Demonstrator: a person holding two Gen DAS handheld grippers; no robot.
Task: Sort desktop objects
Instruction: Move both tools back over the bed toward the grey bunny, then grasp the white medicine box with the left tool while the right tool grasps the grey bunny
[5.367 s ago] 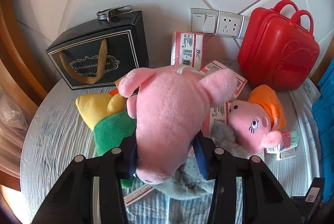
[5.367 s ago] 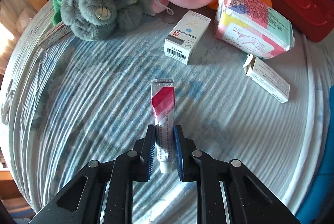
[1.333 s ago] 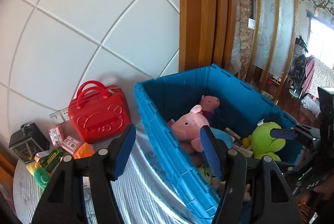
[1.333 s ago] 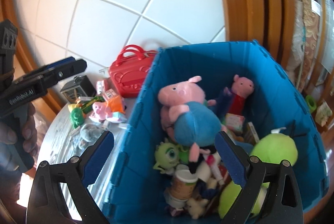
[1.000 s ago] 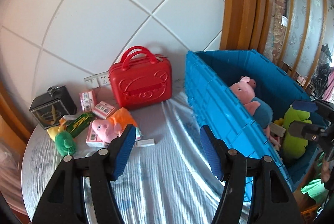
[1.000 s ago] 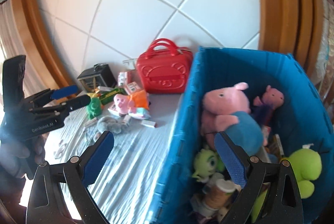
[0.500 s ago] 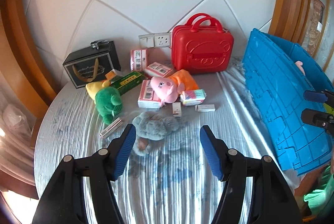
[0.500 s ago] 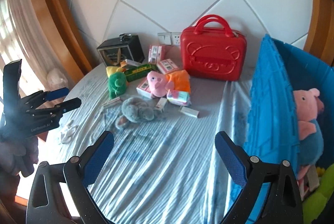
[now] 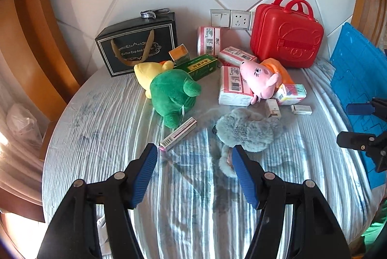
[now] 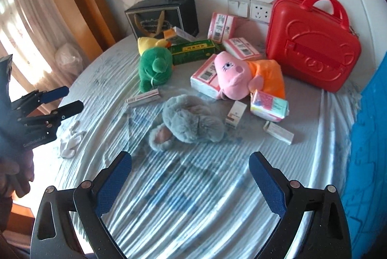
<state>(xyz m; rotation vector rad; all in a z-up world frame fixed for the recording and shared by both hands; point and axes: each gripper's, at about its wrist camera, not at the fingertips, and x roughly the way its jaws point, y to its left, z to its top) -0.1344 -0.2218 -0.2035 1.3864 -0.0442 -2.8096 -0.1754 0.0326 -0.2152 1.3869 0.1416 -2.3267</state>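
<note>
My left gripper [image 9: 194, 157] is open and empty above the striped cloth, just short of a grey plush [image 9: 246, 129] and a long slim box [image 9: 179, 133]. My right gripper [image 10: 189, 164] is open wide and empty, in front of the same grey plush [image 10: 191, 122]. Behind lie a green plush [image 9: 171, 93], a pink pig plush in orange [image 9: 262, 79], pink tissue packs [image 9: 231, 87] and small medicine boxes [image 10: 235, 114]. The left gripper also shows in the right wrist view [image 10: 65, 99], and the right gripper in the left wrist view [image 9: 358, 123].
A red case [image 9: 286, 34] and a black gift bag [image 9: 137, 46] stand against the white wall. A green carton [image 9: 199, 67] lies between them. The blue bin's wall [image 9: 353, 80] rises at the right. A crumpled white scrap [image 10: 70, 140] lies at the left.
Both grippers swung from over the blue bin back to the table and came lower and closer to the grey plush. Both stay open and empty.
</note>
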